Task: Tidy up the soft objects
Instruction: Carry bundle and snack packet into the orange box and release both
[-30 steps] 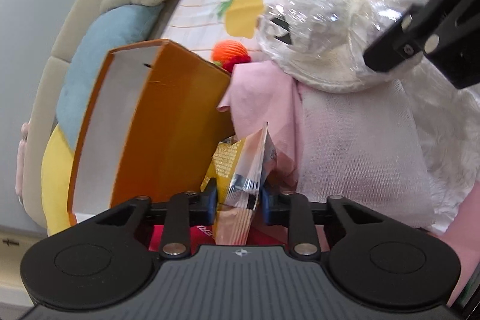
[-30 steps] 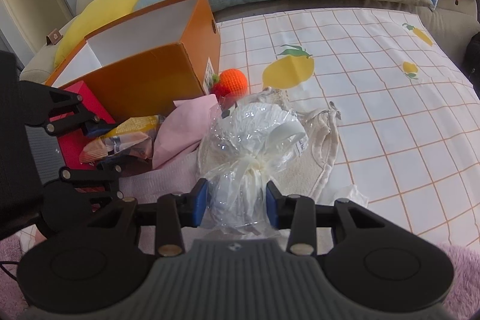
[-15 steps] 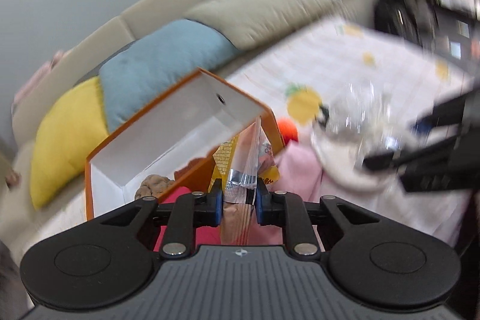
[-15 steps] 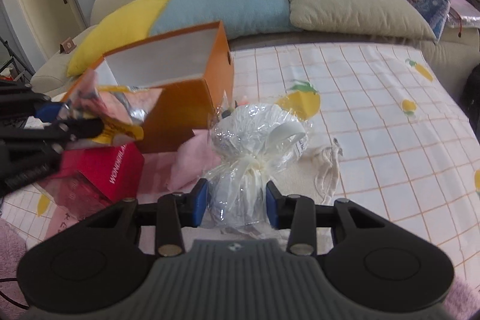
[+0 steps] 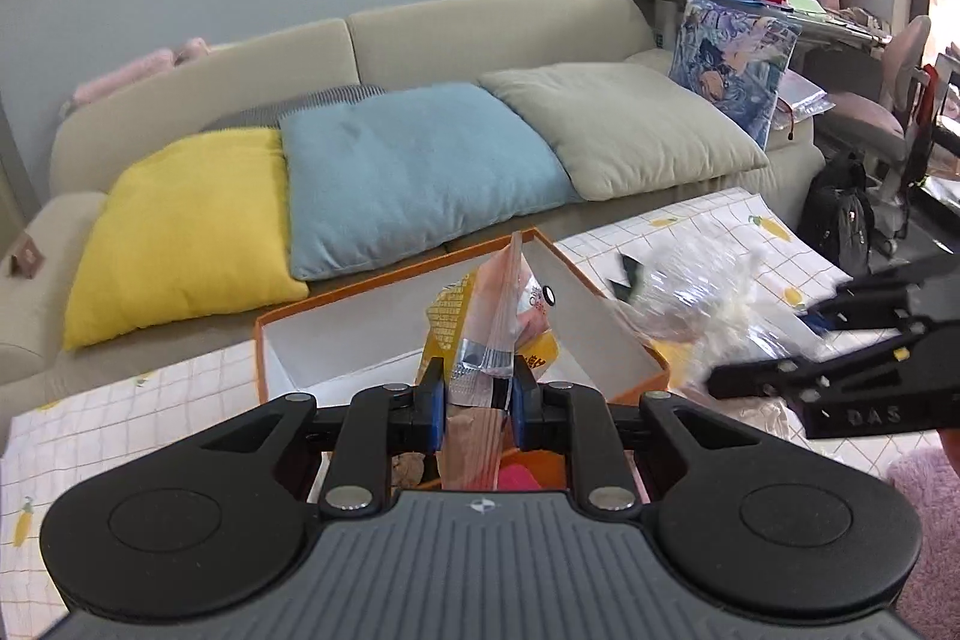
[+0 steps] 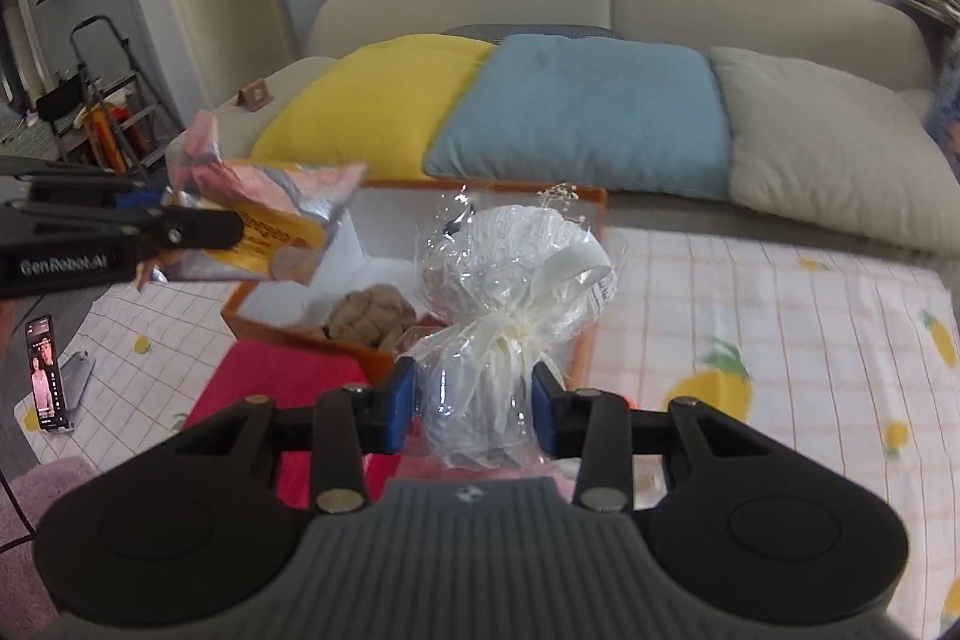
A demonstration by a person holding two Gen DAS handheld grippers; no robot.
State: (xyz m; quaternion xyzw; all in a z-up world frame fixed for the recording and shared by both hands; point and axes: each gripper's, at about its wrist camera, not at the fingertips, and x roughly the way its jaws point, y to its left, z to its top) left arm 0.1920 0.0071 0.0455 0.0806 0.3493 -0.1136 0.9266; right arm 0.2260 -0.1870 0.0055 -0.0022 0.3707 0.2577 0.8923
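While both hands hang their loads above the orange box (image 6: 414, 340), the risk lies in the release. The left gripper (image 5: 477, 397) has its jaws closed on the lower edge of a snack packet (image 5: 492, 322), which stands up over the box's white inside; the grip is thin and near one end, so the packet could swing or slip out sideways and land on the red box (image 6: 282, 388) beside the orange one, not in it. The right gripper (image 6: 474, 409) has its jaws pressed on the gathered neck of a crinkly wrapped bundle (image 6: 516, 268), tied with a white ribbon. That film is slick and springy, so I judge it may slide from the pads or catch on the box rim and tip it. Both things come at the box together, and the left gripper's arm already reaches across near the bundle, so a bump between them is possible. A brown knitted lump (image 6: 372, 319) already lies in the box and takes some of the room.

Compared with a second ago, both loads are higher: then the packet sat low beside the box's outer wall and the bundle rested among the cloths on the sheet. The left gripper has rolled upright, and the box's open top now shows below both loads
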